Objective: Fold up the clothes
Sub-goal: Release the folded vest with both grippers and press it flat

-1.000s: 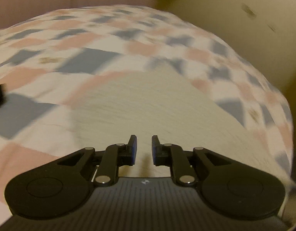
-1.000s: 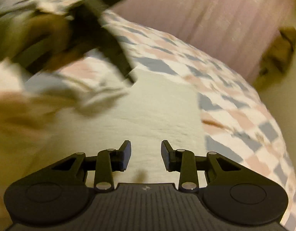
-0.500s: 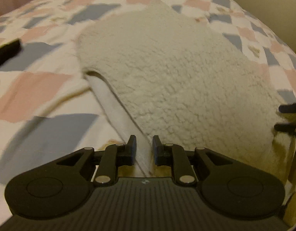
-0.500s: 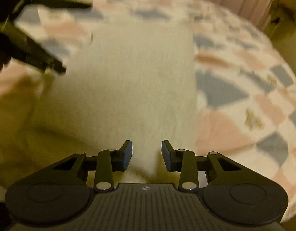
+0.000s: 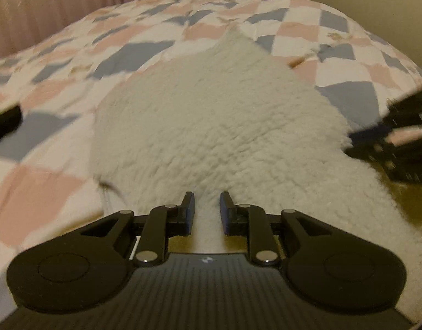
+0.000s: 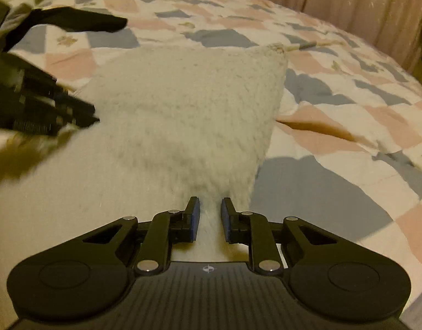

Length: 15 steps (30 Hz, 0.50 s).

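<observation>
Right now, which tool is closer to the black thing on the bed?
Left. The black thing lies left of the left tool; the right tool is farther, beyond the left one.

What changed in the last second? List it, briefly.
The right claw narrowed its fingers onto the near edge of the fleece garment. The left claw kept its narrow gap, fleece between its fingers. Both views swung across the garment, which stayed flat on the checked quilt.
</observation>
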### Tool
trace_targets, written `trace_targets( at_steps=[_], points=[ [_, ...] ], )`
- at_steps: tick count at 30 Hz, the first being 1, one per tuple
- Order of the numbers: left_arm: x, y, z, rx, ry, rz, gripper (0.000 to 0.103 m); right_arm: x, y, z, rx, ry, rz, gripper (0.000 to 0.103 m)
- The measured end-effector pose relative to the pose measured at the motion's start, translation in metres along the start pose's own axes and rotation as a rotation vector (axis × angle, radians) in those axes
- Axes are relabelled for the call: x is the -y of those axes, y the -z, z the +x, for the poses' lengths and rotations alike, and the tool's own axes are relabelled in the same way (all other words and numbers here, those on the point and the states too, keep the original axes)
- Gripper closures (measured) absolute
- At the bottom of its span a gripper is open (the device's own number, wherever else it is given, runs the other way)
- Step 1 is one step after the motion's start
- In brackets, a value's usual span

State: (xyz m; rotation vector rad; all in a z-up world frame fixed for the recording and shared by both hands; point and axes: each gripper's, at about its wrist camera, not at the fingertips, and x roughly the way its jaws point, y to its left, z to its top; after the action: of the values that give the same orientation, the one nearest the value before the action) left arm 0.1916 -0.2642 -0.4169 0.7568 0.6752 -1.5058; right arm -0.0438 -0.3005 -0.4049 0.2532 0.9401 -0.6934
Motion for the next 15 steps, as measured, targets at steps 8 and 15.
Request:
trace_targets(
  at_steps=[8,15],
  points=[
    [0.021,0.054,-0.063,-0.050,-0.014,-0.020,0.089,-0.017,0.058,-0.070,0.012,-0.112,-0.040,0.080],
    [0.034,0.101,-0.111,-0.092,-0.060,-0.130,0.089,-0.020,0.098,-0.104,-0.059,-0.094,-0.014,0.080]
  ],
)
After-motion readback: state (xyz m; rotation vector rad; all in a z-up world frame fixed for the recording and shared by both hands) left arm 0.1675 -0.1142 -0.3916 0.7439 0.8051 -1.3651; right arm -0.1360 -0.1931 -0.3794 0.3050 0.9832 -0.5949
